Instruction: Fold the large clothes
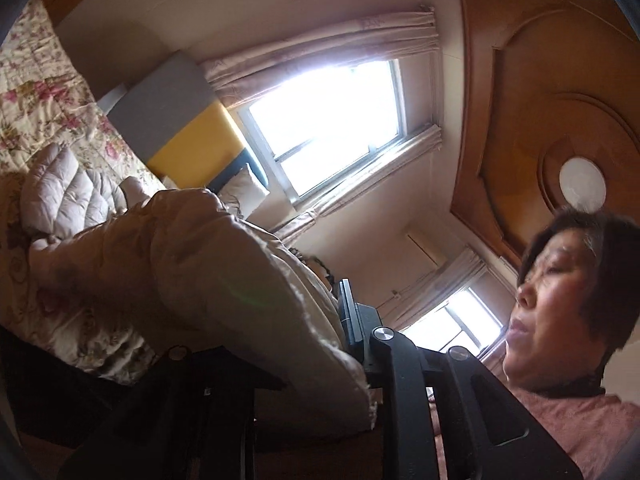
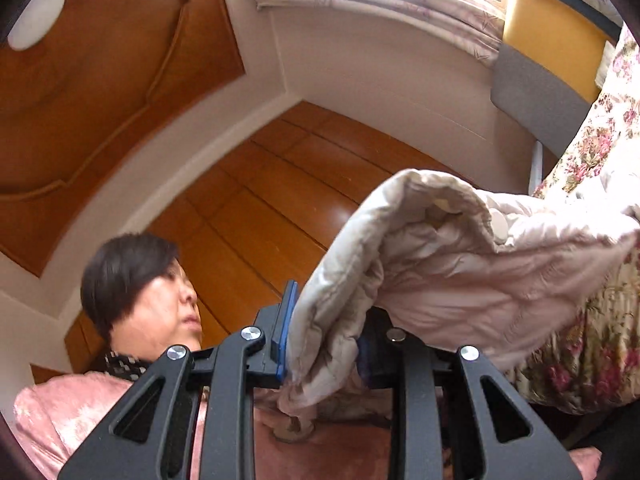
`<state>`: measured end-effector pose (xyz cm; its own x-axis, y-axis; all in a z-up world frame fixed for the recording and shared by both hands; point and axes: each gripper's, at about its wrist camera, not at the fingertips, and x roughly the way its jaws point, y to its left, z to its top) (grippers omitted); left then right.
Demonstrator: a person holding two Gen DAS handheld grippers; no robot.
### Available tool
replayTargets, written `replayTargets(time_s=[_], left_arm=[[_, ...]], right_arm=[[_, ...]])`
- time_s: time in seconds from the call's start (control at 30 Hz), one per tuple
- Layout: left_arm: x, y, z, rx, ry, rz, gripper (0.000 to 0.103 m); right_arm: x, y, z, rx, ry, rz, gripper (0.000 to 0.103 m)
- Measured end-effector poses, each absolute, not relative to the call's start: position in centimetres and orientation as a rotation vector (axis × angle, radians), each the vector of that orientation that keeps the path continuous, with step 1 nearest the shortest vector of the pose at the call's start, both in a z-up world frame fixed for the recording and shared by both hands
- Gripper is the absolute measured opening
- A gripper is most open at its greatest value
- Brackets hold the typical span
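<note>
A pale beige quilted padded jacket [image 1: 168,264] stretches from the bed toward both grippers. In the left wrist view my left gripper [image 1: 320,344] is shut on a thick fold of the jacket; one blue-padded finger [image 1: 350,320] shows, the other is hidden under cloth. In the right wrist view my right gripper [image 2: 324,336] is shut on another bunched edge of the jacket [image 2: 460,272], with a blue finger pad [image 2: 286,328] pressed against the fabric. Both cameras are tilted upward, the held edges raised off the bed.
A floral quilt covers the bed [image 1: 48,92], also in the right wrist view [image 2: 592,152]. A grey and yellow headboard [image 1: 176,120] and pillow [image 1: 244,188] stand by the bright window [image 1: 332,120]. The person [image 2: 148,292] in pink leans close behind the grippers.
</note>
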<state>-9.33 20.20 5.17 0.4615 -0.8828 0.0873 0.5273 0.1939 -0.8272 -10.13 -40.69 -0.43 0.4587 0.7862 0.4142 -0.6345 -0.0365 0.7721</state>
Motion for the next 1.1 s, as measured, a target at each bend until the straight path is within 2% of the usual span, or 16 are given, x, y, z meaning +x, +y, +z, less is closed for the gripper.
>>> replayTargets(time_s=[0.27,0.5,0.57,0.67,0.77,0.8,0.83,0.9,0.97,1.0,1.03,1.1], left_arm=[[-0.7,18.7,0.5,-0.937,0.693,-0.834,0.018],[5.9,17.7,-1.8,-0.919,0.754,-0.745,0.018],[7.6,17.3,-2.2,-0.884,0.768,-0.685,0.022],[9.7,16.5,-2.7,-0.827,0.772,-0.607,0.030],[11.6,15.4,-3.6,-0.786,0.769,-0.500,0.044],[11.9,15.1,-3.8,-0.772,0.757,-0.471,0.054],[12.2,14.7,-3.9,-0.752,0.735,-0.452,0.071],[11.6,14.1,-3.6,-0.694,0.627,-0.440,0.092],[10.8,13.8,-3.2,-0.606,0.525,-0.387,0.093],[10.6,13.6,-3.3,-0.575,0.508,-0.368,0.094],[10.6,13.5,-3.5,-0.549,0.505,-0.360,0.094],[11.0,12.8,-4.3,-0.487,0.539,-0.344,0.094]], right_arm=[[-4.4,-42.2,-3.9,1.283,0.312,0.977,0.024],[0.4,-43.0,-4.8,1.264,0.344,0.874,0.024],[1.5,-43.2,-5.1,1.262,0.354,0.847,0.024],[3.1,-43.1,-5.7,1.257,0.370,0.769,0.024],[4.5,-43.4,-7.0,1.269,0.371,0.661,0.030],[4.9,-43.4,-7.6,1.270,0.372,0.619,0.038],[5.0,-43.5,-8.2,1.277,0.372,0.583,0.046],[5.2,-43.7,-9.5,1.281,0.362,0.524,0.052],[4.6,-43.8,-9.8,1.228,0.364,0.424,0.056],[4.1,-43.8,-9.6,1.177,0.381,0.352,0.074],[3.4,-43.7,-9.3,1.142,0.380,0.310,0.083],[2.0,-43.2,-7.7,1.062,0.391,0.258,0.083]])
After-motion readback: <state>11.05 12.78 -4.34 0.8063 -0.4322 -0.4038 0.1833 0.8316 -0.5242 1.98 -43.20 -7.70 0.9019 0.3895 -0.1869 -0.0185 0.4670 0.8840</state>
